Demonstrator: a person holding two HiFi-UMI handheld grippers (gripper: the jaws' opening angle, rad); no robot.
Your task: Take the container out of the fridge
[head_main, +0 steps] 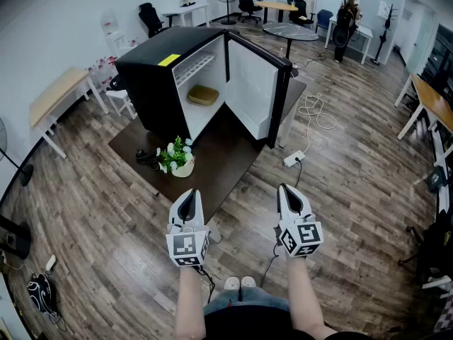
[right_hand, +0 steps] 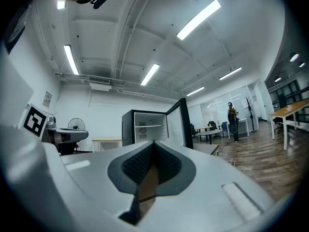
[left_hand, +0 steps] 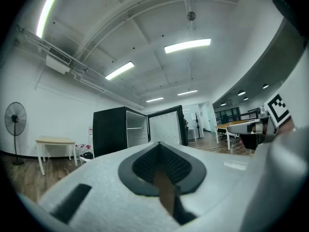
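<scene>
A black mini fridge [head_main: 159, 76] stands on a low dark table [head_main: 212, 161] with its door [head_main: 253, 94] swung wide open to the right. On the floor of its white interior lies a tan container [head_main: 203, 95]. Both grippers hover over the wooden floor in front of the table, well short of the fridge. My left gripper [head_main: 188, 195] has its jaws together and empty. My right gripper [head_main: 291, 190] is also shut with nothing in it. The fridge [left_hand: 118, 129] shows far off in the left gripper view, and the fridge [right_hand: 145, 125] likewise in the right gripper view.
A potted plant [head_main: 177, 158] and a dark bundle of cable [head_main: 147, 159] sit on the table's near corner. A power strip [head_main: 294, 159] and loose cord [head_main: 315, 112] lie on the floor to the right. A wooden table [head_main: 56, 98] stands left; desks, chairs and a person [head_main: 345, 23] are at the back.
</scene>
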